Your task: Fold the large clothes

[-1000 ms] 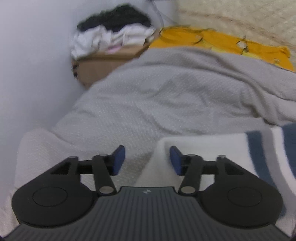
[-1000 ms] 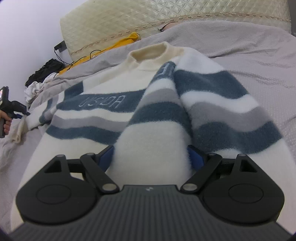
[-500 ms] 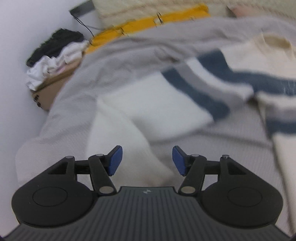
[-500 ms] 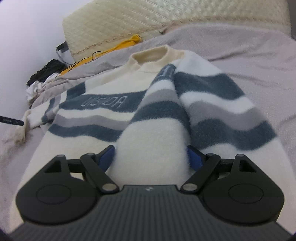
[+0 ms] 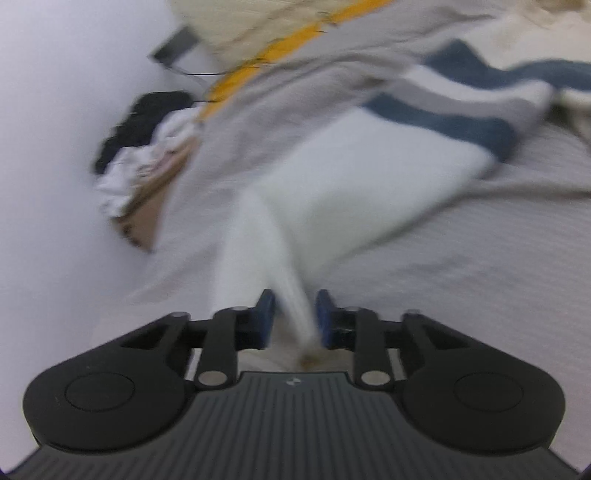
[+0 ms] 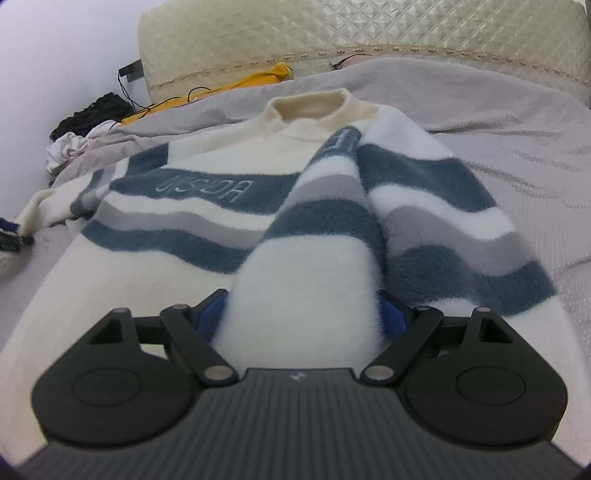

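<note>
A cream sweater [image 6: 207, 236] with blue and grey stripes lies face up on a grey bed cover [image 6: 509, 140], collar toward the headboard. Its right sleeve [image 6: 314, 258] is folded across the chest, and my right gripper [image 6: 301, 314] is shut on that sleeve's white end. In the blurred left wrist view, my left gripper [image 5: 291, 314] is shut on the white cuff end of the left sleeve [image 5: 332, 192], which stretches away from the fingers toward the striped body [image 5: 461, 99].
A cardboard box [image 5: 147, 206] heaped with white and black clothes stands by the white wall at the left. A yellow cloth [image 6: 236, 85] and a cable lie along the quilted cream headboard [image 6: 332, 33]. The grey cover [image 5: 480, 277] spreads right of the sleeve.
My left gripper swung from the bed's left edge toward the sweater and closed from open onto the left sleeve's cuff. The right gripper kept its hold and barely moved.
</note>
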A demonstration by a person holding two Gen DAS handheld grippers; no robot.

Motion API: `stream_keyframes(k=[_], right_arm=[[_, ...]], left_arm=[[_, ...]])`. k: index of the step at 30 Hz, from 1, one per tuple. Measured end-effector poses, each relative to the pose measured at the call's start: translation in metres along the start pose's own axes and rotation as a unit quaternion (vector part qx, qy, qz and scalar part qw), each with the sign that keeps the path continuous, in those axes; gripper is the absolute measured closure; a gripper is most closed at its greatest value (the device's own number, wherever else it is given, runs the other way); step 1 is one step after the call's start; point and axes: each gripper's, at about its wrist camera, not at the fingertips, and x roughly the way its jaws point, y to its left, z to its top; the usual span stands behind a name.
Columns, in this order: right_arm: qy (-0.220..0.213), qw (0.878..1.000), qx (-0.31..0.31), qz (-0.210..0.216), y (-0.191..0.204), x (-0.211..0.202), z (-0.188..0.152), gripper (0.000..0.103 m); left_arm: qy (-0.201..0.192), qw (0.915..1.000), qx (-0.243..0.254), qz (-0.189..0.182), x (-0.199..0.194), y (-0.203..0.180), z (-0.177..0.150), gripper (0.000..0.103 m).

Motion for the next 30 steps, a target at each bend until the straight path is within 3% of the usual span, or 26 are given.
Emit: stream_keyframes(k=[3, 6, 11, 15, 18, 19, 21, 26, 30], right_arm=[[0.000, 1.000, -0.002, -0.003, 0.002, 0.000, 0.000, 0.017], [-0.001, 1.000, 0.003, -0.001, 0.002, 0.000, 0.000, 0.017], [-0.003, 1.000, 0.002, -0.001, 0.003, 0.000, -0.001, 0.017], [-0.003, 1.000, 0.001, -0.003, 0.002, 0.000, -0.002, 0.017], [-0.002, 1.000, 0.001, -0.002, 0.002, -0.001, -0.001, 0.017], [-0.001, 1.000, 0.002, -0.001, 0.001, -0.001, -0.001, 0.017], [-0.001, 1.000, 0.005, -0.001, 0.001, -0.001, 0.000, 0.017], [-0.002, 1.000, 0.011, 0.002, -0.001, -0.003, 0.001, 0.017], [-0.011, 1.000, 0.023, 0.008, -0.003, -0.012, 0.004, 0.018]], left_arm=[[-0.016, 0.9986, -0.017, 0.048, 0.001, 0.023, -0.003, 0.087], [-0.004, 0.9927, -0.082, 0.088, 0.013, 0.061, 0.001, 0.088], [0.038, 0.9751, -0.185, 0.116, 0.042, 0.107, -0.001, 0.087], [0.099, 0.9658, -0.187, 0.149, 0.069, 0.094, -0.004, 0.069], [0.111, 0.9614, -0.187, 0.169, 0.074, 0.085, 0.003, 0.061], [0.114, 0.9608, -0.190, 0.166, 0.071, 0.085, 0.005, 0.058], [0.112, 0.9616, -0.202, 0.148, 0.065, 0.086, 0.009, 0.039], [0.094, 0.9620, -0.237, 0.098, 0.021, 0.086, 0.025, 0.029], [0.038, 0.9693, -0.241, 0.033, -0.043, 0.063, 0.045, 0.027]])
